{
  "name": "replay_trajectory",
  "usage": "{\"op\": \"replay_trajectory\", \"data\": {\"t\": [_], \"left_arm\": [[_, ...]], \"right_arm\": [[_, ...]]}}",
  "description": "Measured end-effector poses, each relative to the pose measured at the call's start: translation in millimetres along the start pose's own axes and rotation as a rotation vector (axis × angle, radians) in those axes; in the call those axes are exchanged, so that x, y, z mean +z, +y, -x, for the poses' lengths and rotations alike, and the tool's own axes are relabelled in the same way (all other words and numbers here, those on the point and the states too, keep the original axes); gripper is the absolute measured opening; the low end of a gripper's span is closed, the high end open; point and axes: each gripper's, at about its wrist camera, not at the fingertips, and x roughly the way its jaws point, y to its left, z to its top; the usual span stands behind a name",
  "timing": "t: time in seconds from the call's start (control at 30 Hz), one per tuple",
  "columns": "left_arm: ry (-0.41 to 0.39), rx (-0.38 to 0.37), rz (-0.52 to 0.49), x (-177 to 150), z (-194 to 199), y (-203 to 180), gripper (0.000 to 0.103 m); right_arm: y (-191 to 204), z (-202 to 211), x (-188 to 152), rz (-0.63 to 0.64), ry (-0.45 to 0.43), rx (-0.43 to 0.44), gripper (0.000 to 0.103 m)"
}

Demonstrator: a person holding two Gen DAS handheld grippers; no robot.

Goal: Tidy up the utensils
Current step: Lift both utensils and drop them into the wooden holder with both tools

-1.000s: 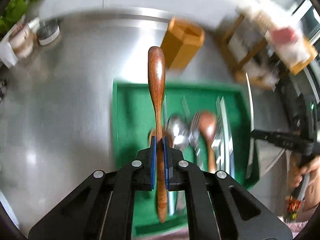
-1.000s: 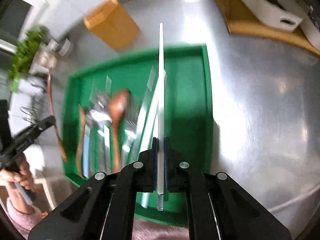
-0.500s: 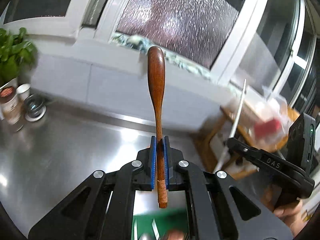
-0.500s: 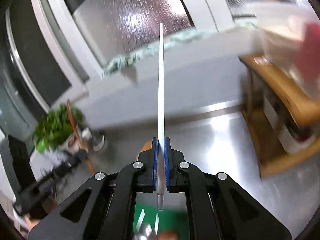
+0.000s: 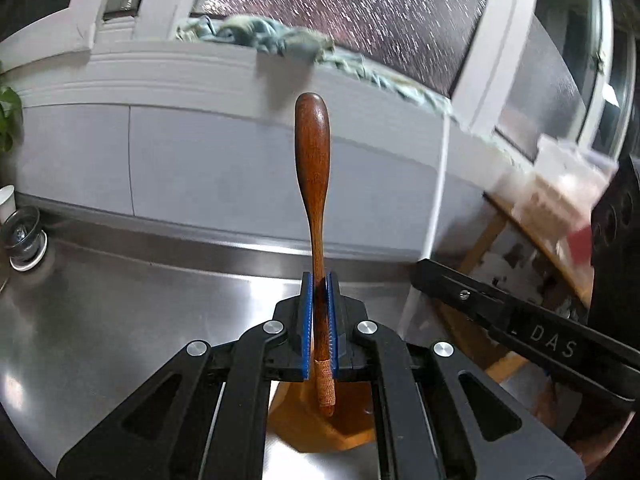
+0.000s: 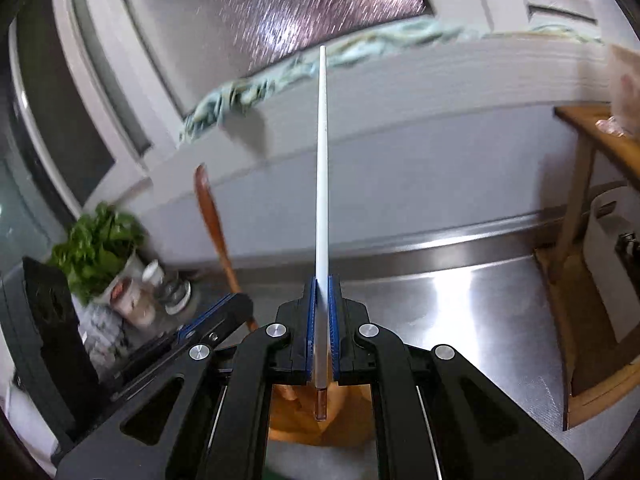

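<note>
The left gripper (image 5: pixel 319 312) has its blue pads (image 5: pixel 306 320) pressed together on the thin neck of a wooden spoon (image 5: pixel 314 184). The spoon stands upright along the fingers, bowl end uppermost and seen edge-on, with its cord-wrapped handle end projecting below the pads. Directly beneath that end sits a wooden utensil holder (image 5: pixel 320 428) on the steel countertop (image 5: pixel 120 300); whether the handle tip touches the holder cannot be determined.

The right gripper (image 6: pixel 322 312) is likewise clamped, pinching a white chopstick (image 6: pixel 322 160) near its lower end. The chopstick points straight up along the fingers, its tapered tip reaching the height of the window sill, and its short clear-brown butt end hangs below the pads over the same wooden holder (only partly visible between the gripper arms).

In the right wrist view, the left gripper and its spoon appear at the left, motion-blurred. In the left wrist view, the right gripper enters from the right edge as a black arm.

Along the back edge of the countertop, toward its left corner, stand a potted plant (image 6: pixel 96 248), a small jar (image 6: pixel 132 300) and a glass cup (image 5: pixel 24 236). A wooden rack (image 6: pixel 576 216) occupies the right edge. A crumpled cloth (image 5: pixel 280 40) lies on the sill below the frosted window (image 6: pixel 280 0).
</note>
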Motion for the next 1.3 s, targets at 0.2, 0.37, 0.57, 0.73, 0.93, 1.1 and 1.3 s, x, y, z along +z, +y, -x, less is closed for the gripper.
{"op": "replay_trajectory", "data": {"t": [0.2, 0.37, 0.57, 0.73, 0.93, 1.1, 1.3], "left_arm": [[0.059, -0.077, -0.022, -15.8, -1.7, 8.9, 0.006], [0.11, -0.091, -0.025, -24.8, -3.6, 14.0, 0.014], [0.135, -0.079, 0.004, -27.9, 2.2, 22.1, 0.028], [0.11, -0.061, 0.024, -22.5, 25.9, 30.0, 0.046], [0.073, -0.061, -0.022, -9.4, 72.9, 23.1, 0.082], [0.158, -0.132, -0.018, -8.3, 97.3, 11.4, 0.095], [0.286, -0.084, -0.037, -31.0, 117.2, -1.0, 0.095]], "right_arm": [[-5.7, -9.5, -19.3, 0.039, 0.087, 0.024, 0.007], [-7.8, -15.3, -29.0, 0.04, 0.157, 0.036, 0.009], [-9.5, -6.6, -27.5, 0.021, 0.178, 0.023, 0.01], [-12.4, 18.5, -22.5, 0.009, 0.157, 0.004, 0.027], [-9.8, 62.1, -19.1, 0.046, 0.112, -0.061, 0.094], [-12.2, 84.1, -29.5, 0.005, 0.229, -0.085, 0.099], [-8.4, 110.5, -59.2, 0.02, 0.352, -0.096, 0.099]]}}
